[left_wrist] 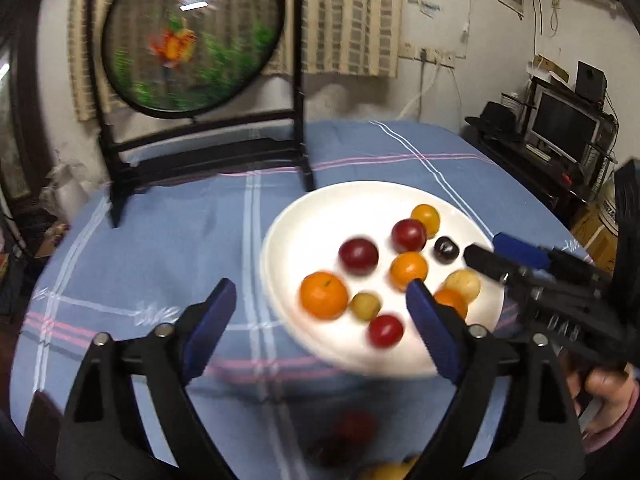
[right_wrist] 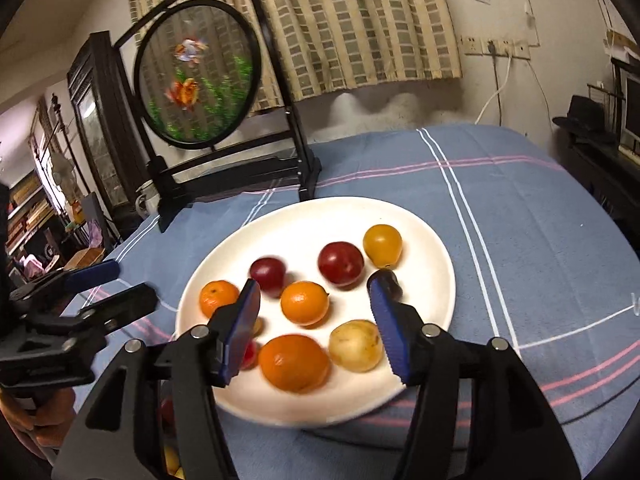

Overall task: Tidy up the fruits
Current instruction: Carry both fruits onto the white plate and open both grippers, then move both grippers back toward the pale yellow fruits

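A white plate (left_wrist: 304, 216) (right_wrist: 424, 232) on the blue checked cloth holds several fruits: oranges (left_wrist: 323, 295) (right_wrist: 294, 362), red plums (left_wrist: 358, 256) (right_wrist: 341, 263), yellow fruits (left_wrist: 425, 217) (right_wrist: 382, 243) and a dark plum (left_wrist: 445, 249). My left gripper (left_wrist: 320, 300) is open and empty above the plate's near left edge. My right gripper (right_wrist: 314, 292) is open and empty, low over the plate's fruits. It also shows in the left wrist view (left_wrist: 484, 254) at the plate's right side. More fruit (left_wrist: 354, 428) lies blurred on the cloth near me.
A black wooden stand with a round fish-painted screen (left_wrist: 192, 36) (right_wrist: 198, 74) stands behind the plate. A wall with a curtain (right_wrist: 340, 20) is at the back. A dark shelf with a monitor (left_wrist: 564, 124) is at the right.
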A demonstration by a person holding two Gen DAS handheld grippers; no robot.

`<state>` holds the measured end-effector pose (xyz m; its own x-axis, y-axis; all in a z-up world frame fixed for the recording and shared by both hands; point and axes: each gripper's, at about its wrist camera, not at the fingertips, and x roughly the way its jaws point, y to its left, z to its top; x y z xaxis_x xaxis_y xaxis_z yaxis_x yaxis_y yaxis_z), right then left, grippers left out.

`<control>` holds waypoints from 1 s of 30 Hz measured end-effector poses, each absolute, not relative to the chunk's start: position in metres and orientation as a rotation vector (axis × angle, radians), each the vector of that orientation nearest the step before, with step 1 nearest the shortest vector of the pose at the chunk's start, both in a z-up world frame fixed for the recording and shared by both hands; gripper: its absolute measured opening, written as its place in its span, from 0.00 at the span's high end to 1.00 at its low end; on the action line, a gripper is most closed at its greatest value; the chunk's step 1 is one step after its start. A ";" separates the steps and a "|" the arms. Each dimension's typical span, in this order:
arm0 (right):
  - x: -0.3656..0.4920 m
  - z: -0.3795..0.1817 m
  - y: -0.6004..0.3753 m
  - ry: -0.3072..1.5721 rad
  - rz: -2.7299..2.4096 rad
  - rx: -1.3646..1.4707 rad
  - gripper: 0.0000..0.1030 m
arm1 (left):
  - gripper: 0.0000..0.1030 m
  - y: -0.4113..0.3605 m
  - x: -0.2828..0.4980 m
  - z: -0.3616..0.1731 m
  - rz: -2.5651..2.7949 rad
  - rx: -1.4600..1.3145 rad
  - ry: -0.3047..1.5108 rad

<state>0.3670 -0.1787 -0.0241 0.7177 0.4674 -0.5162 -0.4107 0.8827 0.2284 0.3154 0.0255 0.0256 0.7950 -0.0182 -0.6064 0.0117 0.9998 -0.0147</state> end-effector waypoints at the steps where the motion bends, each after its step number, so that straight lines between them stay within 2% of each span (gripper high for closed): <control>1: 0.359 -0.022 -0.178 0.595 0.504 0.090 0.44 | 0.09 0.029 0.307 0.026 -0.016 -0.015 0.644; 4: 0.336 -0.023 -0.175 0.601 0.545 0.053 0.44 | 0.04 0.048 0.272 0.018 0.031 -0.019 0.589; 6: 0.323 -0.028 -0.173 0.623 0.583 0.038 0.44 | 0.04 0.061 0.259 0.010 0.084 -0.014 0.581; 11: 0.289 -0.051 -0.149 0.737 0.667 -0.115 0.44 | 0.04 0.089 0.246 -0.008 0.145 -0.112 0.662; 16: 0.266 -0.061 -0.123 0.798 0.745 -0.288 0.44 | 0.04 0.084 0.243 -0.009 0.160 -0.074 0.678; 30: 0.254 -0.079 -0.114 0.828 0.769 -0.385 0.44 | 0.04 0.078 0.244 -0.014 0.165 -0.056 0.722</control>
<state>0.2545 -0.1141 -0.0788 0.4334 0.4579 -0.7762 -0.7404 0.6720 -0.0169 0.2443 0.0780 -0.0144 0.7381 0.1310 -0.6618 -0.1698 0.9855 0.0056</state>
